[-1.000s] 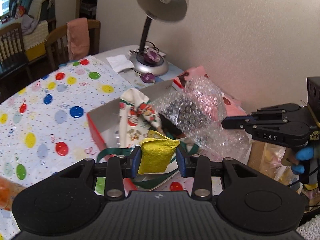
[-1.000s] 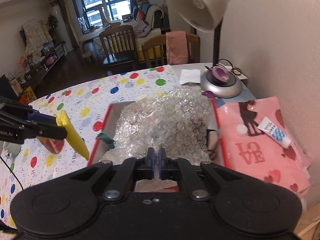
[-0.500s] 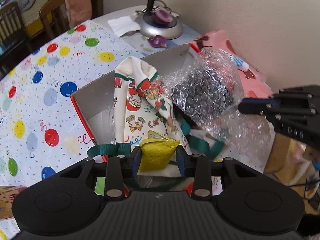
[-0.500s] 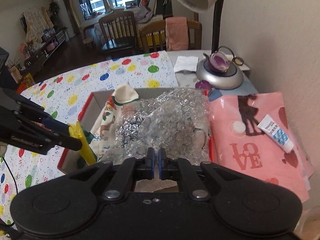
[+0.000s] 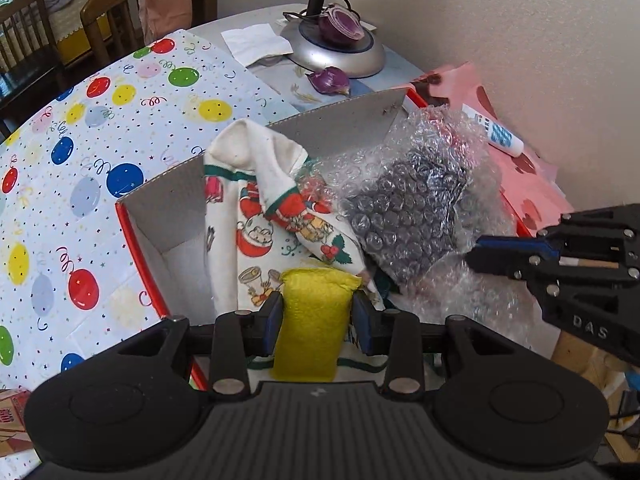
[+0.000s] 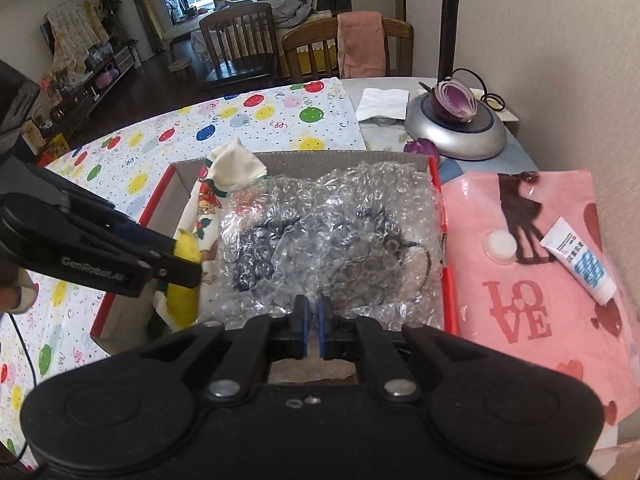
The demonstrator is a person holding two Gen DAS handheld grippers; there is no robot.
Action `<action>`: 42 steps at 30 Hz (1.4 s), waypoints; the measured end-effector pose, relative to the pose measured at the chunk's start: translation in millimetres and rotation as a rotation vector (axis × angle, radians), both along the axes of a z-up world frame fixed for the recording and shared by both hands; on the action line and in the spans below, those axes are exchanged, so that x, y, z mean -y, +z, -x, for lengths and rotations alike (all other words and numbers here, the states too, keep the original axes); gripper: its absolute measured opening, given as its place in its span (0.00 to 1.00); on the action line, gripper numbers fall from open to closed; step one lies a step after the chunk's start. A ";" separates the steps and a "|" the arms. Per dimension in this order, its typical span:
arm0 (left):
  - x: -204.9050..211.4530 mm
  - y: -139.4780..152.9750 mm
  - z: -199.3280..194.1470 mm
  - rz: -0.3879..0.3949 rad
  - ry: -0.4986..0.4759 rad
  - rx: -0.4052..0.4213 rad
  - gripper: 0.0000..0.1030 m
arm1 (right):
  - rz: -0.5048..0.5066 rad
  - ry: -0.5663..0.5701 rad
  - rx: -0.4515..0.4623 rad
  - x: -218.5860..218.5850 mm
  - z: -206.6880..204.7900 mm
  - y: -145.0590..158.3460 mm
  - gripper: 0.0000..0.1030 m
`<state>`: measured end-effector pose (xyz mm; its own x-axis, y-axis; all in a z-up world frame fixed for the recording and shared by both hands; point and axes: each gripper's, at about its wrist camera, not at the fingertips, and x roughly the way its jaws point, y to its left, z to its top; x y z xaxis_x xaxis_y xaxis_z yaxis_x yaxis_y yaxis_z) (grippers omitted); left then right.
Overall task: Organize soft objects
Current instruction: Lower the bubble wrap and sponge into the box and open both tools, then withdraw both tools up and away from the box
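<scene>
Left gripper (image 5: 317,314): closed on the yellow sponge (image 5: 312,320), blue pads pressed to its two sides; it hangs over the near-left part of the red cardboard box (image 5: 160,216), whereas one second ago it was short of the box with the sponge held higher and farther from the contents. Right gripper (image 6: 312,330): jaws nearly together, pinching the near edge of the bubble wrap (image 6: 332,240); a second ago the wrap was bunched up above the box, and it now lies lower and spread across the box's right-hand portion, with a dark item showing through it, not identifiable. Christmas-print cloth (image 5: 264,208): inside the box, left of the bubble wrap, its white corner rising above the box's far wall; the sponge touches or nearly touches its lower fold. Pink "LOVE" bag (image 6: 532,280): flat just right of the box, carrying a white-and-blue tube (image 6: 580,264). Lamp base (image 6: 456,132): beyond the box's far-right corner, with a halved red onion (image 6: 454,102) on it and a smaller onion piece (image 6: 420,148) between base and box. Balloon-print tablecloth (image 5: 80,152): under and to the left of the box. White napkin (image 6: 382,104): beyond the box, left of the lamp base.
</scene>
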<state>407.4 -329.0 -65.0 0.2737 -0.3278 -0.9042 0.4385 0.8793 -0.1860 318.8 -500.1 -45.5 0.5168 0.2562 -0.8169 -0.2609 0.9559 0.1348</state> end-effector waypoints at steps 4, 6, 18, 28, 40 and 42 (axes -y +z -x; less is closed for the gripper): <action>0.2 -10.4 -4.0 -0.001 0.041 -0.004 0.35 | -0.025 -0.006 -0.006 0.0 -0.2 -1.4 0.15; -0.4 -13.0 -3.6 0.006 0.055 0.002 0.36 | -0.034 -0.009 -0.008 0.1 1.2 -1.2 0.16; -25.0 3.7 23.8 0.090 0.080 0.085 0.63 | -0.049 -0.035 0.025 -2.2 17.3 12.7 0.34; -62.6 45.8 74.7 0.150 0.029 0.221 0.69 | -0.050 -0.112 0.083 -18.2 51.0 34.9 0.44; -107.6 74.4 138.3 0.179 -0.022 0.344 0.69 | -0.070 -0.116 0.231 -71.5 120.2 71.8 0.61; -116.3 77.7 148.7 0.182 -0.019 0.363 0.69 | -0.069 -0.115 0.256 -80.1 130.2 75.3 0.62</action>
